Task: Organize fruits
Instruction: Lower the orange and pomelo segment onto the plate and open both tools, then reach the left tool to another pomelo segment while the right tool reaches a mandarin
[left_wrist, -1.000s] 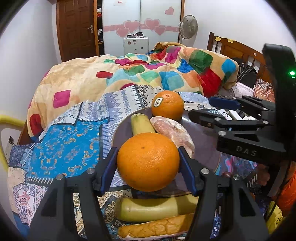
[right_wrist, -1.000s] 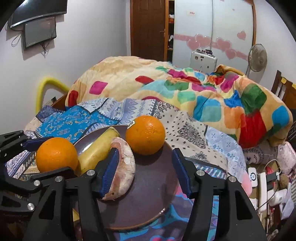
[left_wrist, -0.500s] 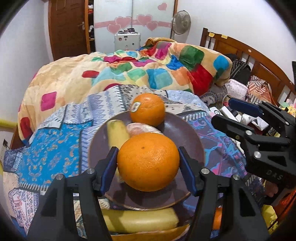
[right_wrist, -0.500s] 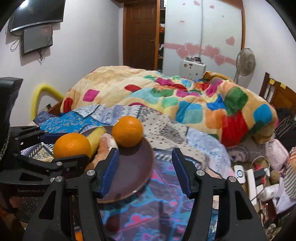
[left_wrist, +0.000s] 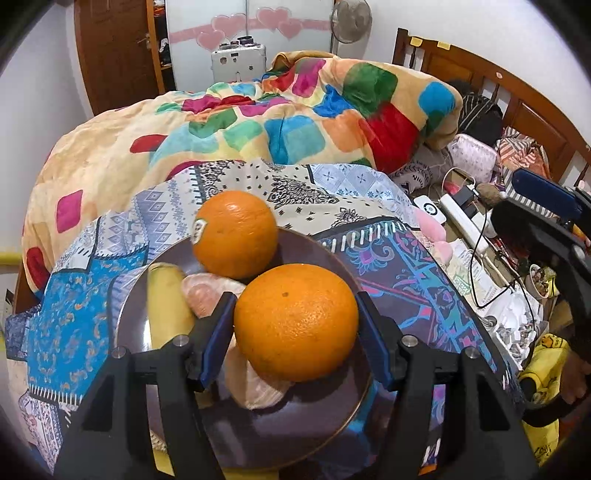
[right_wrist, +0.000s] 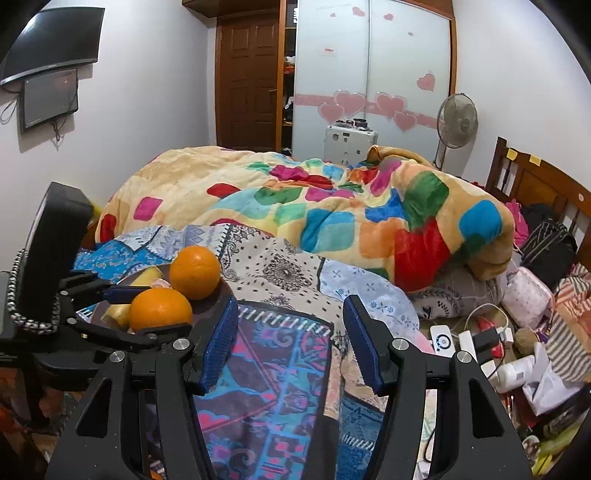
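While the left claw (left_wrist: 295, 325) clamps an orange (left_wrist: 295, 322) above the plate (left_wrist: 332, 258), the right claw (right_wrist: 290, 341) gapes apart beside it.

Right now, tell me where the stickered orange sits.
In the left wrist view the stickered orange rests at the far edge of the brown plate, just behind the orange held in the left gripper.
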